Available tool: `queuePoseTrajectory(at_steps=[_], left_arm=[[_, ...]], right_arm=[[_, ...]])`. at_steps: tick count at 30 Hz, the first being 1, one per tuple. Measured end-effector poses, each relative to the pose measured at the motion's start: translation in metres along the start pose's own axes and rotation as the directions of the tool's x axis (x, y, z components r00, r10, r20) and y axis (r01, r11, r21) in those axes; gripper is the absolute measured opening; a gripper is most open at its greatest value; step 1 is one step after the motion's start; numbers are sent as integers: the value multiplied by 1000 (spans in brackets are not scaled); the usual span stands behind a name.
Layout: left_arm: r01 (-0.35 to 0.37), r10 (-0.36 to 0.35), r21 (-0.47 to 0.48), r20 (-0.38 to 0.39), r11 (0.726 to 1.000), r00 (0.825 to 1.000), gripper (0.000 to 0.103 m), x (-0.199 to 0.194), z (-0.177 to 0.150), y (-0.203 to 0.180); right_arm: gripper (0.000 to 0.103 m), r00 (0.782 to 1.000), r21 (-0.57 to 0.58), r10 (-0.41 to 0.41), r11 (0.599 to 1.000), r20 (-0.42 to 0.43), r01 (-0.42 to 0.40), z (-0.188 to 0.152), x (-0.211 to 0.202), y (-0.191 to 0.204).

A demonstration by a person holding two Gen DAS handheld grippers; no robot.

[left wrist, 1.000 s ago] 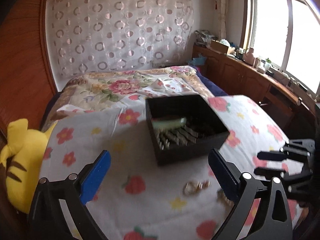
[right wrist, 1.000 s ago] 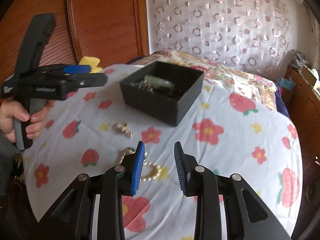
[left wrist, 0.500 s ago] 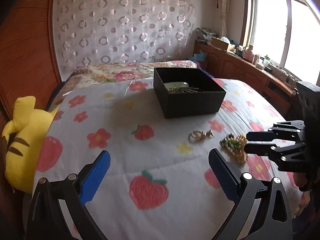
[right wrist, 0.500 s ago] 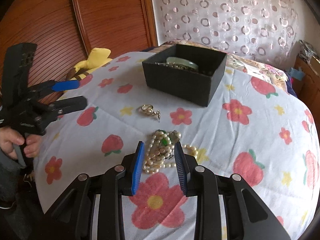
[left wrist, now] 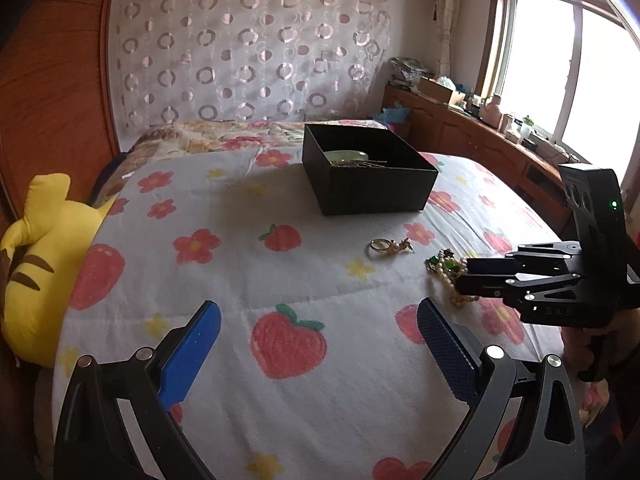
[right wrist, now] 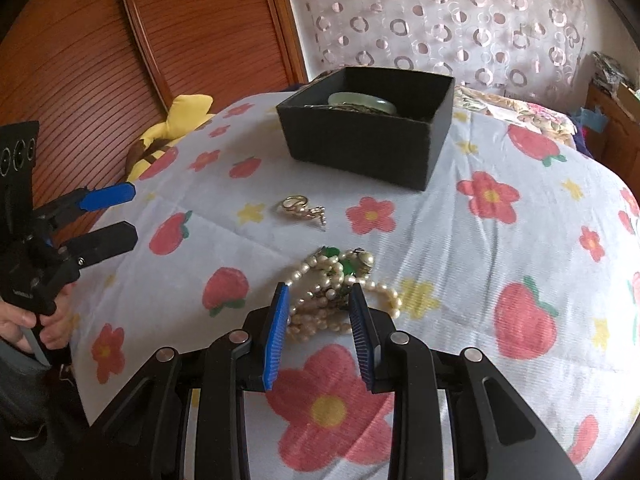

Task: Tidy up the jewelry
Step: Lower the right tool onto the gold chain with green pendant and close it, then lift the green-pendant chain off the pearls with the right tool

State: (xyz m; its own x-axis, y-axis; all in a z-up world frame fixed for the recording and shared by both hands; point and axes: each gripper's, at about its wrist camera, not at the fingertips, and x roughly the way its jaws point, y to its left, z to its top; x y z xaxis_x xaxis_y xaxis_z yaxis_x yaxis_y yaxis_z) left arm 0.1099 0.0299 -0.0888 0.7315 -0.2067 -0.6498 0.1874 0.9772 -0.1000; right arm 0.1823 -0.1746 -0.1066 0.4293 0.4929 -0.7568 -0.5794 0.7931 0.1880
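- Left gripper [left wrist: 318,350]: jaws wide apart, holding nothing, hovering over the flowered bedspread [left wrist: 240,280].
- Plush toy [left wrist: 36,264]: yellow, at the bed's left edge.
- Black box [right wrist: 366,128]: open-topped, already holding a pale green bangle [right wrist: 362,102] and what may be hairpins or chains; too small to tell.
- Gold ring cluster [right wrist: 302,206]: loose on the cloth, near the box, not yet stowed.
- Pearl necklace [right wrist: 340,284]: heaped, with green beads, still out.
- Right gripper [right wrist: 318,310]: jaws partly open, flanking the heap's near side, not closed on it.
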Motion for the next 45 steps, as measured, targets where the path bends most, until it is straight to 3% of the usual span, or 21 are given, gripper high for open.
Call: queuePoseTrajectory(at_steps=[4,5,21,30,45], left_arm=[[0,0,6,-1,1000,1000,95,0,-1,-3],[0,0,5,-3,1000,1000,95,1,-1,-3],[12,-11,26,-22,1000,1000,95,7,-6,-17],[18,-17,33,-30,999,999,95,8,-6,-22],[61,-57,67,-58,996,997,95,33,21,-36]], right_arm=[[8,1000,-13,17,1000,8,-17,0,-3,4],[6,1000,-26,12,1000,13,-11,0,-6,6],[5,989,-86,20,996,149,-7,8,-70,6],[5,984,-85,14,996,179,1,15,-81,4],[5,961,-87,6,996,278,19,31,-127,4]])
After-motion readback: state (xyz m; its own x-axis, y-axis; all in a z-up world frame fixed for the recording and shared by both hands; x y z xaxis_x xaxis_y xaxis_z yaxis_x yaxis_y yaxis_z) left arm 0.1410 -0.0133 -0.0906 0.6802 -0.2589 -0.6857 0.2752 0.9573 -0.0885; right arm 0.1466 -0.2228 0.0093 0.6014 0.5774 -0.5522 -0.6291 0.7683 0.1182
